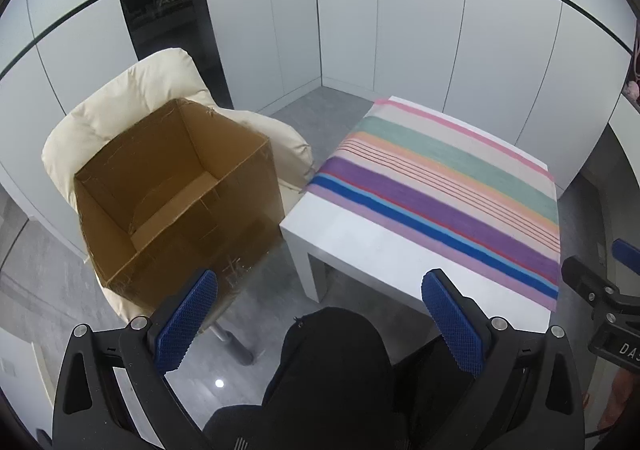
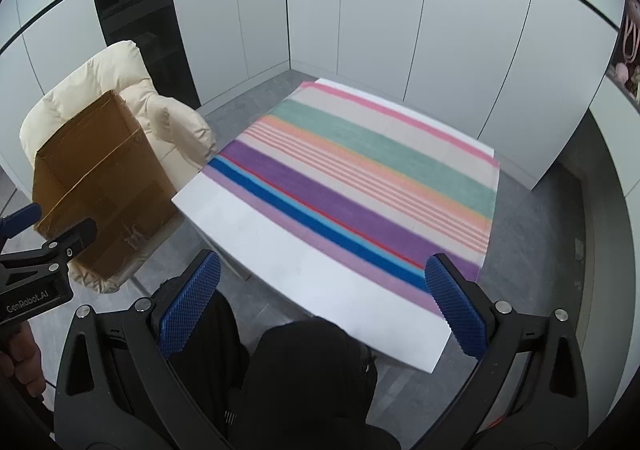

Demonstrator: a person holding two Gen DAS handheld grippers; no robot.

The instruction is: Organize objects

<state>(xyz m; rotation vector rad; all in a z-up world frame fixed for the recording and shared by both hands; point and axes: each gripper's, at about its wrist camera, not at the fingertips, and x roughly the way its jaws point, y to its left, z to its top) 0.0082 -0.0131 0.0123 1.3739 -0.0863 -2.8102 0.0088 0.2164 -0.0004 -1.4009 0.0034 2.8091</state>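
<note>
— Box point(image 1: 176, 186) on the cream chair point(image 1: 120, 98), left of the desk point(image 1: 360, 246), mouth open, tilted toward us. Inside: bare cardboard, only a bottom flap lying loose.

— Room around it?

— Its right wall stands just beside the desk's left edge; grey floor point(image 1: 312, 106) shows in the narrow gap. Behind, white wall panels close in.

— On the desk?

— Striped cloth point(image 2: 360, 178) over the far part, bare white strip along the near edge.

— Claws?

— Left claw point(image 1: 320, 318) spread wide, holding nothing, above a dark-clothed knee point(image 1: 332, 362). Right claw point(image 2: 320, 306) likewise apart and empty, over the desk's near edge.
</note>
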